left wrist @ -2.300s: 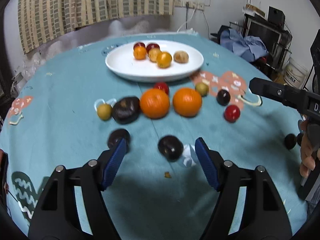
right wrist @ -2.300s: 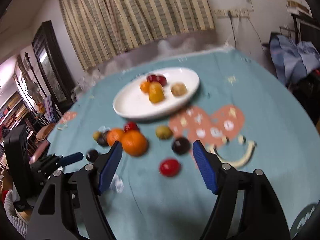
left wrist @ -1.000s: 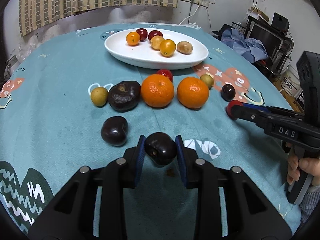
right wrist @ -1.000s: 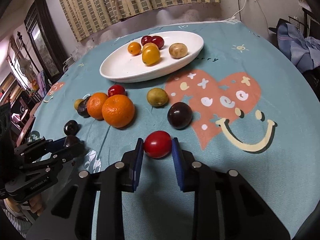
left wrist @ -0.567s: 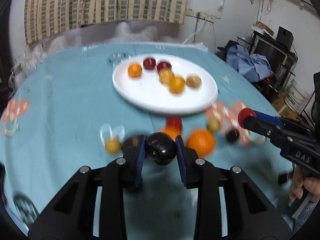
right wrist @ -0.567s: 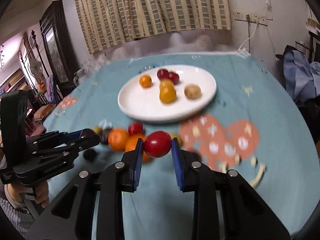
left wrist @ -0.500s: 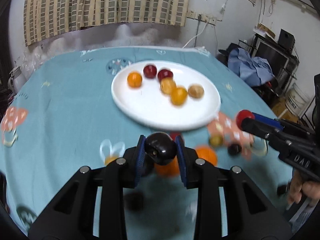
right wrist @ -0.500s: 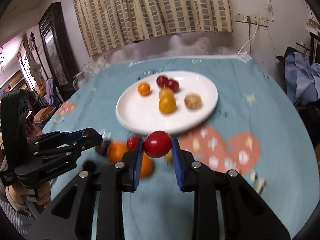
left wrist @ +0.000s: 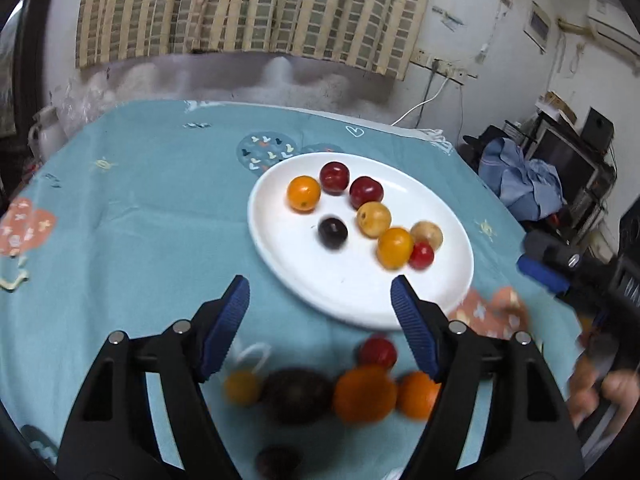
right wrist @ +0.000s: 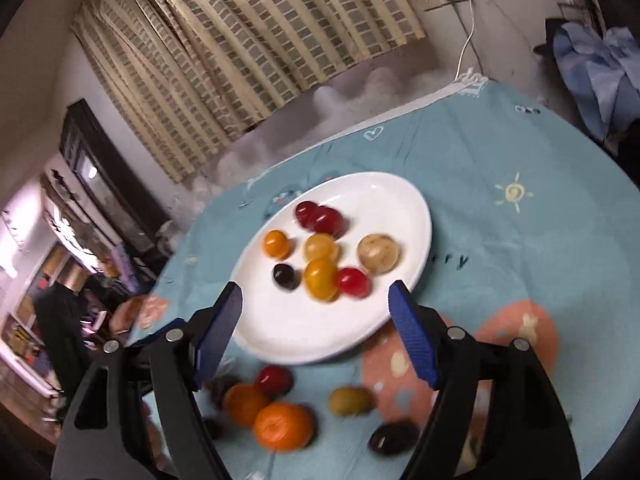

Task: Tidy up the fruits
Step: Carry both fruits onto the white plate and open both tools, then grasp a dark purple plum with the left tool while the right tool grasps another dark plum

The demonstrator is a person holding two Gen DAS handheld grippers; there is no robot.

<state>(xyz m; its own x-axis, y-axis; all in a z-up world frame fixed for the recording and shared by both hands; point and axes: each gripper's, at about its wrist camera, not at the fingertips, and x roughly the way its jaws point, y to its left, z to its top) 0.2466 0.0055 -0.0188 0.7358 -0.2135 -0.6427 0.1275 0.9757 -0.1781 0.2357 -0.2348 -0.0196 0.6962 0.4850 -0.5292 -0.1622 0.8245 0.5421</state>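
Left tool [left wrist: 320, 300], right tool [right wrist: 314, 308]: black plastic arms, silver screws, ribbed blue pads [left wrist: 226, 320] on each.

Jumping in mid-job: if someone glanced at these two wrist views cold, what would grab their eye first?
The white oval plate mid-table, holding eight small fruits, including a dark plum and a small red fruit. Both grippers, left and right, hang open and empty over its near rim, jaws just opened. Two oranges lie on the teal tablecloth.

Fruit on the cloth [left wrist: 120, 200] below the plate [left wrist: 460, 280] is motion-blurred. A hand [left wrist: 600, 396] at the right edge is smeared and cut off.
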